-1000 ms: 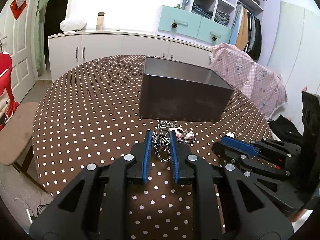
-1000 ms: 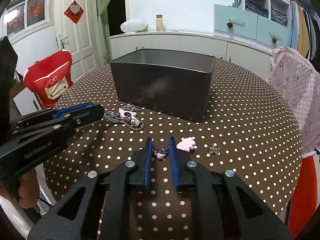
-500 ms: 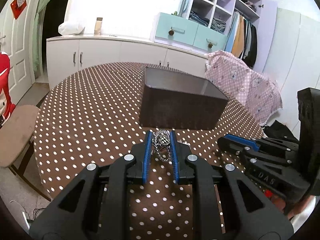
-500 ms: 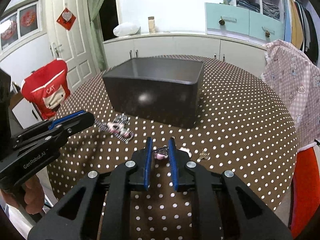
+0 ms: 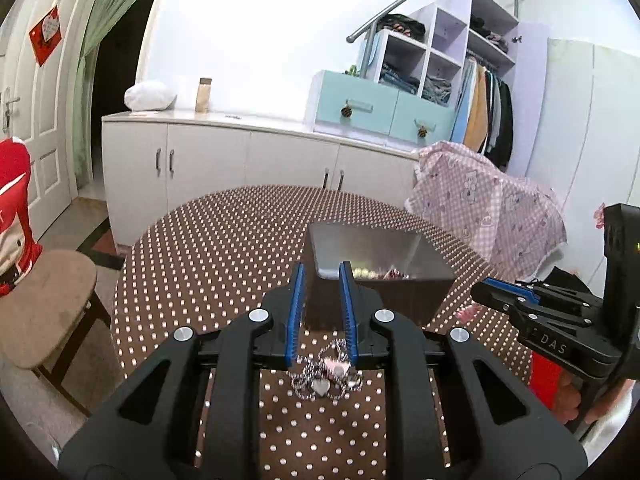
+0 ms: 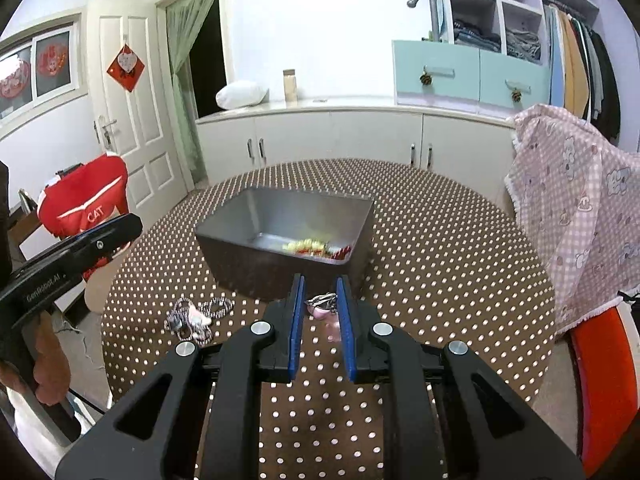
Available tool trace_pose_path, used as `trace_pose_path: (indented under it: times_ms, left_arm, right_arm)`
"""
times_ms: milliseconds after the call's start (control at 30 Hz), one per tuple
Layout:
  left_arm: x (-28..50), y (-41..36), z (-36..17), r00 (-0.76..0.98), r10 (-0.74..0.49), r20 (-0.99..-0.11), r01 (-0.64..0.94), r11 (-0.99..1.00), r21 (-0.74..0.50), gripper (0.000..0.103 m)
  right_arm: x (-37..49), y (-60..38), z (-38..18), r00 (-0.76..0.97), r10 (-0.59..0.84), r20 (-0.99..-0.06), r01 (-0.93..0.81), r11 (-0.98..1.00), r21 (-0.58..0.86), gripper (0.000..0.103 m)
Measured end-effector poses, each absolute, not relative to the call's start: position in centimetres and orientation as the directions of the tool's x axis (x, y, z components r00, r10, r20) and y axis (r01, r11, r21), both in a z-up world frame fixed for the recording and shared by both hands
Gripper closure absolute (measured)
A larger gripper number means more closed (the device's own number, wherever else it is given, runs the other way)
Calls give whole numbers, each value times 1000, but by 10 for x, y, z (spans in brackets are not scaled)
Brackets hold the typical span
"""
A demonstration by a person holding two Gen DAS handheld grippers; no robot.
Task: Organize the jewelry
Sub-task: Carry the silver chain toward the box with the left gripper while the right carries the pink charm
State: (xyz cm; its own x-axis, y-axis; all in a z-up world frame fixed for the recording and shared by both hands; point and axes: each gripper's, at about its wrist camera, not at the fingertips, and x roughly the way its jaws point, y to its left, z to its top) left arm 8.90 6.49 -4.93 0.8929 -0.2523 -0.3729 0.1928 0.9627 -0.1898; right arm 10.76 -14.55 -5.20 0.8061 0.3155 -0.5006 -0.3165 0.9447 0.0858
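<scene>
- My left gripper [image 5: 320,276]: jaws nearly together, nothing between; silver chain w/ pink charms [image 5: 325,376] lies on dotted table, bottom centre.
- My right gripper [image 6: 320,280]: clamped on pink-charm piece [image 6: 321,305], frame centre.
- Grey bin [image 6: 362,236] behind.

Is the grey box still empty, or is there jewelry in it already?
Not empty. The grey box holds a small cluster of yellow and red beads on its floor, near the corner closest to the right gripper.

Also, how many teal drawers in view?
2: one teal drawer and a second teal drawer to its right in the picture, side by side atop the white cabinet. None looks hidden.
</scene>
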Motion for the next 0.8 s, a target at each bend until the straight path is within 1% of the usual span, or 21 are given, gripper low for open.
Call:
trace_pose_path:
  times_ms: [100,167,200,233,267,300,333,400,533,600,633,667,700,733,767,800]
  left_arm:
    - [89,64,-47,884,-281,-374,224,956,-187,85]
    - [87,63,-54,875,-285,-392,228,956,-184,84]
    - [87,63,-58,869,-284,-406,226,957,-184,82]
    - [87,63,-63,861,-278,-426,219,958,-184,63]
    - [87,65,-71,853,-266,-450,201,961,-188,27]
    - [86,66,-75,852,-260,-455,188,962,-198,24]
    - [83,68,-79,853,-261,-451,181,960,-212,24]
    - [80,68,-88,841,-266,-472,187,960,-208,24]
    - [85,57,-106,811,-226,-540,187,974,-128,25]
    - [92,50,-114,797,-190,-574,182,981,-72,37]
    - [97,47,-119,777,-166,-607,169,984,-53,48]
    - [101,47,-122,758,-160,-632,169,984,-47,52]
    - [102,44,-122,766,-144,-626,165,986,-24,54]
    - [102,40,-122,764,-138,-630,174,985,-4,62]
    - [103,39,-122,764,-141,-630,182,983,1,75]
    - [104,37,-121,760,-144,-633,191,982,5,76]
  right_arm:
    - [103,-148,-46,818,316,-480,-318,945,80,88]
    - [100,-149,-46,816,322,-479,-323,943,84,88]
    - [99,-149,-48,814,323,-484,-323,943,86,88]
    - [99,-150,-50,811,323,-488,-323,943,86,88]
    - [99,-150,-52,806,323,-495,-324,942,88,88]
    - [99,-149,-56,802,323,-503,-323,942,91,88]
    - [99,-149,-59,798,323,-509,-321,942,94,88]
    - [98,-148,-63,790,325,-520,-322,942,99,88]
    - [97,-146,-69,779,327,-534,-323,941,105,88]
    - [97,-146,-72,776,328,-539,-321,941,110,88]
    - [98,-146,-73,774,326,-543,-318,941,112,88]
    - [99,-146,-74,773,324,-546,-316,942,113,88]
    - [100,-146,-75,771,324,-548,-315,942,115,88]
    - [101,-145,-76,769,324,-551,-314,942,115,88]
    - [101,-145,-77,768,323,-553,-314,942,115,88]
    - [102,-145,-77,768,321,-554,-312,943,114,88]
